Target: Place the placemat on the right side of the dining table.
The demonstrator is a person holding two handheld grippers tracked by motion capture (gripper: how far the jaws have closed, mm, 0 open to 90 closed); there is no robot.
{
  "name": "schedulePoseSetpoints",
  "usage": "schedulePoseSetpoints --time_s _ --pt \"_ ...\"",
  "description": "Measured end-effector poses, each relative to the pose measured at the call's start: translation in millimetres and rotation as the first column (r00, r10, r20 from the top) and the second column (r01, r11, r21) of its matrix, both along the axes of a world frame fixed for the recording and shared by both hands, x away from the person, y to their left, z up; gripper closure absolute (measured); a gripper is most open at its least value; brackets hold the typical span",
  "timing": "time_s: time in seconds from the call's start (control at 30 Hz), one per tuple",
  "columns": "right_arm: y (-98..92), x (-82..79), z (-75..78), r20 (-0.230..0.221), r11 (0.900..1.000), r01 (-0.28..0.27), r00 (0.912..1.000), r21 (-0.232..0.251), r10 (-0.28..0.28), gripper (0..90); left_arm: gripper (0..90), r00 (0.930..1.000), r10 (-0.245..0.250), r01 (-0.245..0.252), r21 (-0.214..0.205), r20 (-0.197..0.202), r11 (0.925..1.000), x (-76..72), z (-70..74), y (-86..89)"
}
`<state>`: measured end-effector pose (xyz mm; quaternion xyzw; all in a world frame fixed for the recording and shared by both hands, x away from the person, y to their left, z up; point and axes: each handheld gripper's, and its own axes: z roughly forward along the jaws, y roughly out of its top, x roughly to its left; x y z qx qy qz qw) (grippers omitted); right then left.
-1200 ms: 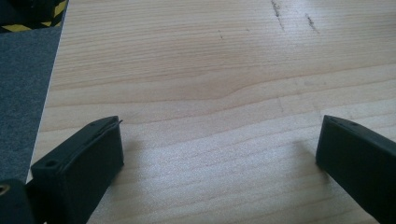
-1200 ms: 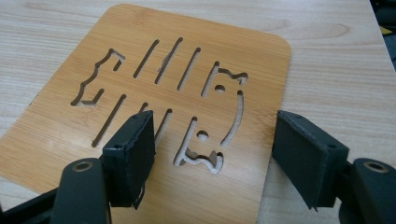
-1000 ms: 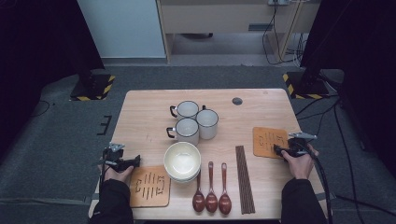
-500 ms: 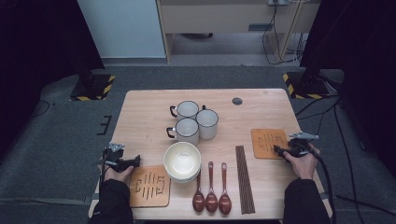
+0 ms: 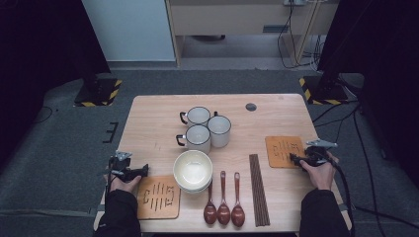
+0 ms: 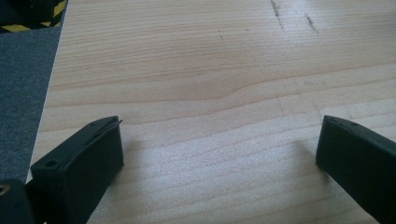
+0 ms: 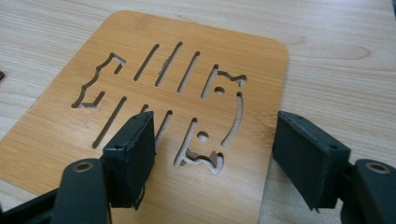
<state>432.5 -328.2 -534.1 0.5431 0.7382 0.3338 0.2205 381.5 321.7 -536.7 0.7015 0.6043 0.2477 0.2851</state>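
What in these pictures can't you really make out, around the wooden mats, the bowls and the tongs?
- Bowls, high view: stacked; the top one hides how many there are.
- Right mat, right gripper view: near edge hidden behind the right tongs.
- Left tongs, high view: too small to judge the jaws.
- Dark disc, high view: too small to identify.

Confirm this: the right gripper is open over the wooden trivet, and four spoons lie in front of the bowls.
Not quite: three spoons lie there, not four, as the high view shows. The rest stands: the right gripper is open over the wooden trivet, and the spoons lie in front of the bowls.
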Motion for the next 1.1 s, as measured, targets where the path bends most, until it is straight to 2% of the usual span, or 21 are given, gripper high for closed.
schedulePoseSetpoints --time_s 0.07,0.17,0.4,0.83,1.0,1.1 --pt "0.4 -0.1 -0.1 0.001 1.0 0.004 1.0 0.001 -0.004 29.0 0.0 1.0 0.0 0.0 0.0 0.0 1.0 0.0 0.0 0.0" --pt "0.6 -0.4 1.6 0.025 0.999 0.015 0.9996 0.042 -0.016 26.6 0.0 1.0 0.0 0.0 0.0 0.0 1.0 0.0 0.0 0.0" --pt "2.9 -2.4 6.9 0.04 0.9993 0.008 0.9992 0.035 -0.009 26.8 0.0 1.0 0.0 0.0 0.0 0.0 1.0 0.0 0.0 0.0" --pt "11.4 -12.0 33.6 0.097 0.9988 -0.02 0.9952 0.045 0.016 31.2 0.1 0.9999 0.015 -0.015 -0.002 0.002 0.9999 -1.3 0.2 1.0" --pt "17.5 -16.1 45.4 0.131 0.998 -0.033 0.9911 0.053 0.026 33.0 7.6 0.9999 0.007 -0.007 -0.003 0.009 1.0 -4.4 2.5 6.9" --pt "19.9 -17.9 50.7 0.14 0.9976 -0.042 0.9896 0.055 0.034 33.8 15.3 0.9997 0.023 -0.023 -0.027 0.007 0.9994 -6.2 5.5 10.0"
